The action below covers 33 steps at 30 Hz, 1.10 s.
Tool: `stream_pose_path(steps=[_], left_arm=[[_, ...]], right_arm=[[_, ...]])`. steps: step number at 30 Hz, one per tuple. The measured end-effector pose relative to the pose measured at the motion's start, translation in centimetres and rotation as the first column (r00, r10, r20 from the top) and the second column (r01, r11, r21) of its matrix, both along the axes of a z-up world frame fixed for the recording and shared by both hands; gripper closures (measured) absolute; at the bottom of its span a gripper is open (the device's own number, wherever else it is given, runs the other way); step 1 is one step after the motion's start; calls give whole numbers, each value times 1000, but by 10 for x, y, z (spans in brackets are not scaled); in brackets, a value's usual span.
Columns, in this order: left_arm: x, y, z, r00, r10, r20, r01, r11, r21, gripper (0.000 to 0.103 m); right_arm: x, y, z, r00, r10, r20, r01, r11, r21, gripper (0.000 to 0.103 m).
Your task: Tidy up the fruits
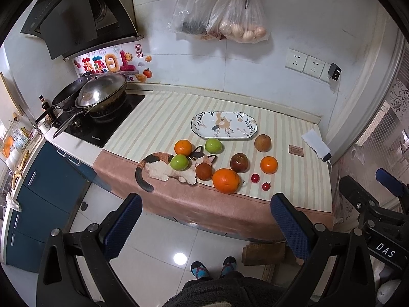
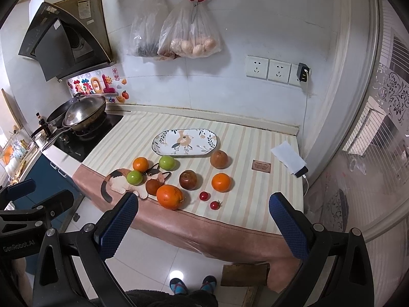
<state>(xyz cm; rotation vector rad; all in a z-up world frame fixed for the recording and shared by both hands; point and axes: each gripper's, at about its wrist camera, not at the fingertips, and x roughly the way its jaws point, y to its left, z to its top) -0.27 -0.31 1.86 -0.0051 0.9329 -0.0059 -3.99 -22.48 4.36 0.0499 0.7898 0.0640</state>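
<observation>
Both tools were held back from the worktop, above the floor, and nothing was gripped: the left tool (image 1: pixel 205 220) stood wide apart with its blue pads empty, and the right tool (image 2: pixel 203 220) was spread just as wide. The fruits lay ahead of both tools and a little lower, near the front edge of the striped cloth-covered worktop (image 2: pixel 255 138). The large round orange (image 2: pixel 169 196) was the nearest fruit, straight ahead of the right tool and slightly toward its left finger; in the left view the same orange (image 1: pixel 226 180) sat between the two fingers. So both hands were about equally near, I think. Behind the fruits the oval white ceramic plate with a floral pattern (image 2: pixel 163 138) lay empty, its long axis running left to right across the worktop. Two green apples (image 2: pixel 134 177), two smaller oranges (image 2: pixel 221 182), dark red-brown fruits (image 2: pixel 188 179) and two small red cherry tomatoes (image 2: pixel 204 196) were scattered apart from each other in front of it.
</observation>
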Motion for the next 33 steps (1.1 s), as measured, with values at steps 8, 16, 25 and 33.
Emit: stream_pose_path(steps=[8, 16, 25, 33], left_arm=[[2, -1, 1, 1000, -1, 0, 1, 1000, 3, 0], [2, -2, 2, 1000, 1, 2, -1, 1000, 1, 0], [3, -1, 2, 1000, 1, 3, -1, 1000, 0, 0], [3, -1, 3, 1000, 2, 3, -2, 1000, 1, 0]], right_arm=[[-1, 0, 2, 1000, -1, 4, 1, 1000, 2, 0], [0, 1, 4, 1000, -1, 4, 1, 1000, 2, 0], [0, 1, 4, 1000, -1, 7, 1, 1000, 2, 0], [2, 1, 4, 1000, -2, 5, 2, 1000, 2, 0]])
